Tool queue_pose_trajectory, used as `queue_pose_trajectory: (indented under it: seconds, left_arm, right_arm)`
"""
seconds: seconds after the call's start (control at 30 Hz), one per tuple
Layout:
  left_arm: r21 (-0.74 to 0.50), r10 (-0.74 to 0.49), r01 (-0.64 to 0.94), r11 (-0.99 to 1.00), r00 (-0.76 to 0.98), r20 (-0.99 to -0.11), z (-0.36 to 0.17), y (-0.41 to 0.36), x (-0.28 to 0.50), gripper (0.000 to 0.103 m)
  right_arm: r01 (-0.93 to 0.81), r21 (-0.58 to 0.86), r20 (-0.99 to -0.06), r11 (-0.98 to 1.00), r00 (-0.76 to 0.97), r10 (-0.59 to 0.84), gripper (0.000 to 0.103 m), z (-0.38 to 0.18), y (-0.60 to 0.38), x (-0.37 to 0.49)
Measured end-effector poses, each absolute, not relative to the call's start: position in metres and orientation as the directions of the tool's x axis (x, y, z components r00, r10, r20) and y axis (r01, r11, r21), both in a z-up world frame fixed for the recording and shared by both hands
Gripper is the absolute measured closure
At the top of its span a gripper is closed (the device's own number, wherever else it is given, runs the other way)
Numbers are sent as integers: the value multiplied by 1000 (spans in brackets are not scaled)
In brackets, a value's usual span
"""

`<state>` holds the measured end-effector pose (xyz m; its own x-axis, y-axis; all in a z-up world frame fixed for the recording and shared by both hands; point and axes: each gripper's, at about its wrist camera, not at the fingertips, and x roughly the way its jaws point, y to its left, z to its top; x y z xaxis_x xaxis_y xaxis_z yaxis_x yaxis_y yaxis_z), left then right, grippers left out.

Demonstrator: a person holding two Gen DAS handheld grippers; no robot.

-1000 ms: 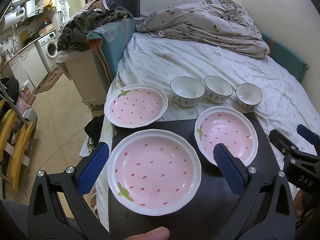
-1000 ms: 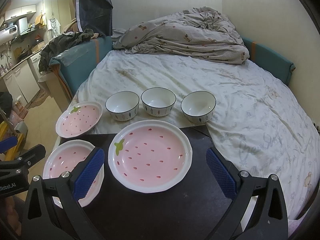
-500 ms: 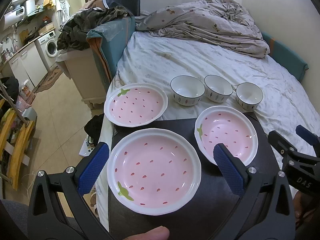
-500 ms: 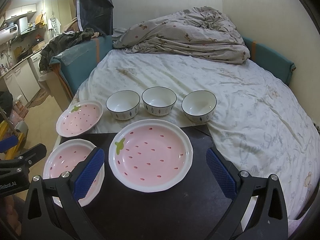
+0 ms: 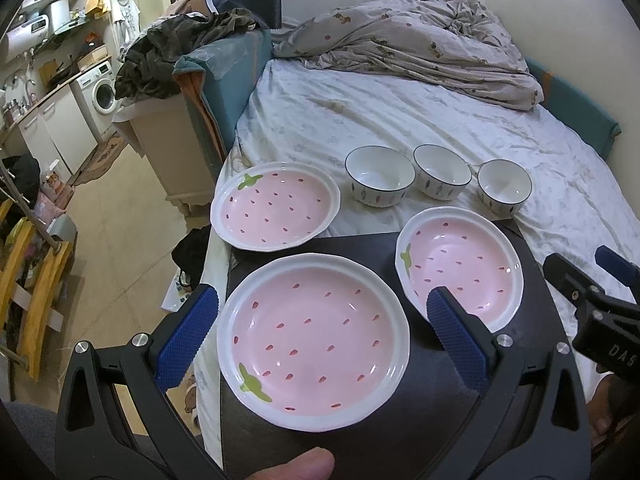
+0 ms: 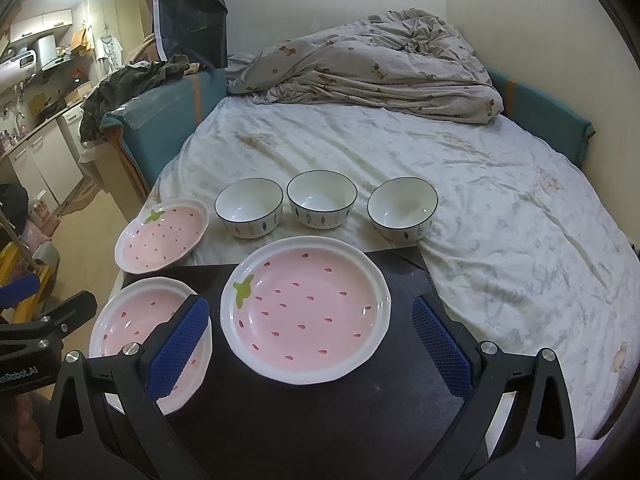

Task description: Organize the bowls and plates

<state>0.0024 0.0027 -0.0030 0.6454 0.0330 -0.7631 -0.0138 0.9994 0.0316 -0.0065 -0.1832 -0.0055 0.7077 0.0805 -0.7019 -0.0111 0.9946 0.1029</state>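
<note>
While three empty bowls (image 6: 322,205) stand on the bed (image 6: 500,208), two pink plates (image 5: 314,354) lie bare on the tabletop (image 6: 360,420); left gripper (image 5: 320,334) and right gripper (image 6: 310,350) spread wide, holding nothing.

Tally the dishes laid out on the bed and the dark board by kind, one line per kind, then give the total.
Pink strawberry-pattern ceramic plates with white rims: 3
White ceramic bowls with dark rims: 3
Total: 6 dishes
</note>
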Motion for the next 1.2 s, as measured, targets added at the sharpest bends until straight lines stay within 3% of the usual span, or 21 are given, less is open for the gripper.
queue_pose_trajectory:
  seconds: [0.4, 0.67, 0.77, 0.93, 1.07, 1.2]
  left_arm:
    - [63, 103, -99, 993, 478, -872, -48, 31, 40, 0]
    - [-29, 39, -216, 976, 305, -952, -94, 71, 56, 6]
    - [-27, 46, -242, 970, 293, -955, -103, 83, 62, 12]
    - [-49, 16, -256, 965, 249, -968, -124, 99, 65, 36]
    - [-76, -14, -243, 967, 248, -969, -128, 103, 65, 45]
    - [-71, -8, -241, 968, 254, -967, -129, 104, 66, 49]
  right_arm:
    - [-14, 246, -804, 969, 556, 212, 0, -48, -193, 28]
    - [0, 450, -838, 893, 346, 422, 0, -96, -179, 38]
    - [5, 506, -829, 863, 281, 484, 6, -112, -169, 40]
    - [38, 625, -773, 779, 169, 612, 32, -140, -150, 46]
    - [9, 642, -760, 767, 141, 634, 42, -145, -132, 47]
    - [-11, 641, -762, 767, 113, 638, 63, -150, -118, 51]
